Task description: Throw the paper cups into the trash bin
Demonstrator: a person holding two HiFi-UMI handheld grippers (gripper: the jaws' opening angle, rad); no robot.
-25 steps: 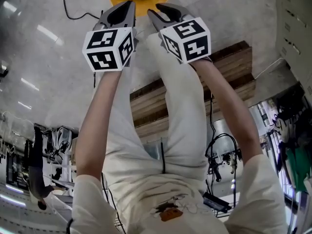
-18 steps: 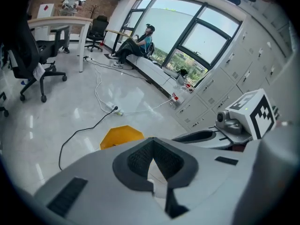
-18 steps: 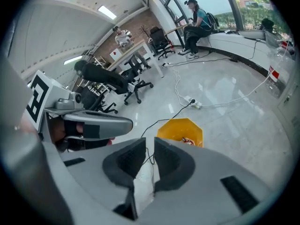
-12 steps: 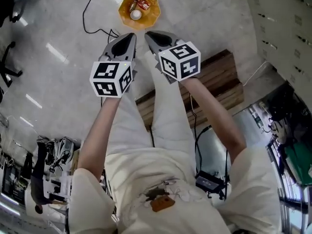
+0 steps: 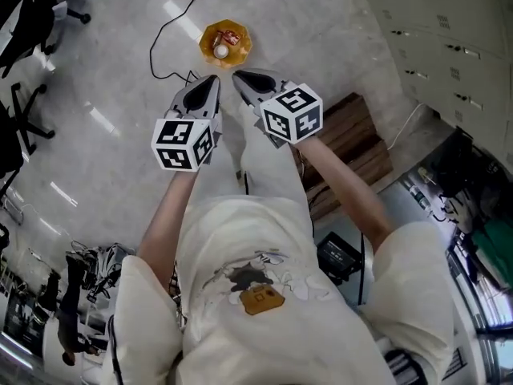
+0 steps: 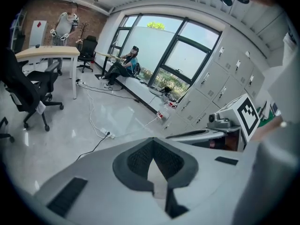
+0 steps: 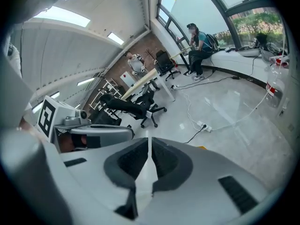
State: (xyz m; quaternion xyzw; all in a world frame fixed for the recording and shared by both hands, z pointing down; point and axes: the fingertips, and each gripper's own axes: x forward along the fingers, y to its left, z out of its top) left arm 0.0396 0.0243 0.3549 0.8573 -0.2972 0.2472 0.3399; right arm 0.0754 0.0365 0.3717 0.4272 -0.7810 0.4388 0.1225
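A yellow trash bin (image 5: 225, 43) stands on the floor far below, with a white paper cup (image 5: 220, 52) and a red scrap (image 5: 232, 37) inside it. Both grippers are held side by side high above the floor, pointing toward the bin. The left gripper (image 5: 210, 79) (image 6: 153, 139) is shut, its tips meeting with nothing between them. The right gripper (image 5: 238, 74) (image 7: 149, 139) has just been closing and now stands shut, also with nothing between its jaws.
A wooden pallet (image 5: 353, 147) lies on the floor to the right, in front of grey cabinets (image 5: 433, 30). A black cable (image 5: 172, 34) runs past the bin. Office chairs (image 5: 24, 95) stand at the left. A person (image 6: 124, 65) sits by the window.
Both grippers have risen well away from the bin, which now looks smaller and farther off. The person holding them has straightened up.
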